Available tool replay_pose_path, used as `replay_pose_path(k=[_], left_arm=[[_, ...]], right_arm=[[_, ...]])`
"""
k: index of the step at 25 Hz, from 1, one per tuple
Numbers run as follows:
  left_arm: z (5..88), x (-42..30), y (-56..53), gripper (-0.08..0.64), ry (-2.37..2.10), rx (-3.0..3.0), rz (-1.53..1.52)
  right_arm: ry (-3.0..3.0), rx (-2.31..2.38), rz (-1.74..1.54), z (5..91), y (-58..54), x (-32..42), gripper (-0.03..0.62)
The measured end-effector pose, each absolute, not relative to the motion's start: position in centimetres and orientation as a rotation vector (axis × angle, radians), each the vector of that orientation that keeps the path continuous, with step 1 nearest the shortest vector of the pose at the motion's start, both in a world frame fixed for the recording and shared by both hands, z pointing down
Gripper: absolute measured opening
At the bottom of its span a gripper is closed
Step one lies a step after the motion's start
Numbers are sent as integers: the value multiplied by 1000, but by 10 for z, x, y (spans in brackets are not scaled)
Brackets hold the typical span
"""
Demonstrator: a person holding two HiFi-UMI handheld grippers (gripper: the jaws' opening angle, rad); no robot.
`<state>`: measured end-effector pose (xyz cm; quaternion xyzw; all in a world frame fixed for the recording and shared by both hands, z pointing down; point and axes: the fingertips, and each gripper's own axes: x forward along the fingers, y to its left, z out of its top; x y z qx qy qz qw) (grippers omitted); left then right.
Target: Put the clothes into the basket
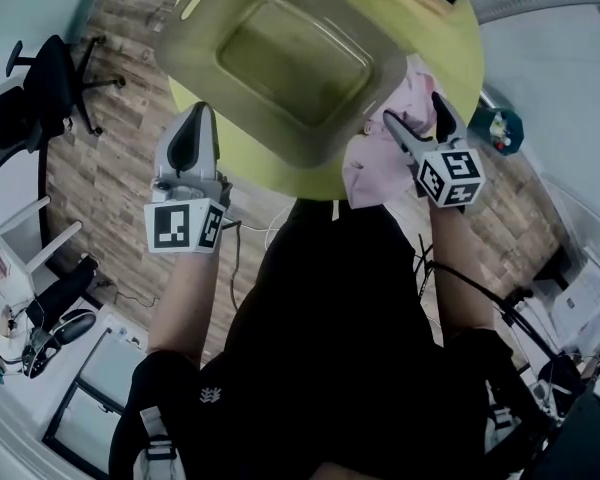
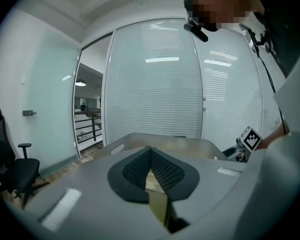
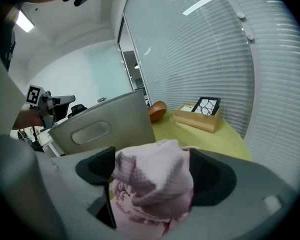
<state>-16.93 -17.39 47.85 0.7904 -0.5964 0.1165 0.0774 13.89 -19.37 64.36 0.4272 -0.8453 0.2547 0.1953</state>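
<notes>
View from above a round yellow-green table [image 1: 450, 38] with a grey basket [image 1: 195, 63] standing on it, empty as far as can be seen. A bunched pink garment [image 1: 375, 163] lies at the table's near right edge, just beside the basket's near right corner and outside it. It runs roughly near to far along that side.

The right tongs [image 1: 418, 116] are directly over the garment. Their jaws stand wide, with pink folds heaped between the pads but apparently not squeezed. The left tongs [image 1: 195, 118] hang off the table's near left edge, jaws closed together on nothing.

The right hand is plainly the nearer. From its tongs, the basket opening lies to the left and slightly farther away, over the rim.
</notes>
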Motion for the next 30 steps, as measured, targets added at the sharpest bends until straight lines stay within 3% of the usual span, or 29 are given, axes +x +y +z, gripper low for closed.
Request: replay_pose_path(k=[12, 19, 22, 30], left_arm=[[487, -169, -174, 6, -1785, 2315, 371], [479, -171, -176, 6, -1802, 2315, 365], [475, -173, -178, 6, -1810, 2315, 360], [453, -179, -183, 6, -1833, 2343, 325]], right_arm=[[-2282, 1124, 853, 691, -201, 133, 424], [-2273, 1077, 832, 691, -205, 139, 237], [-2290, 1096, 800, 682, -206, 137, 120], [-2321, 1155, 784, 657, -199, 138, 84]])
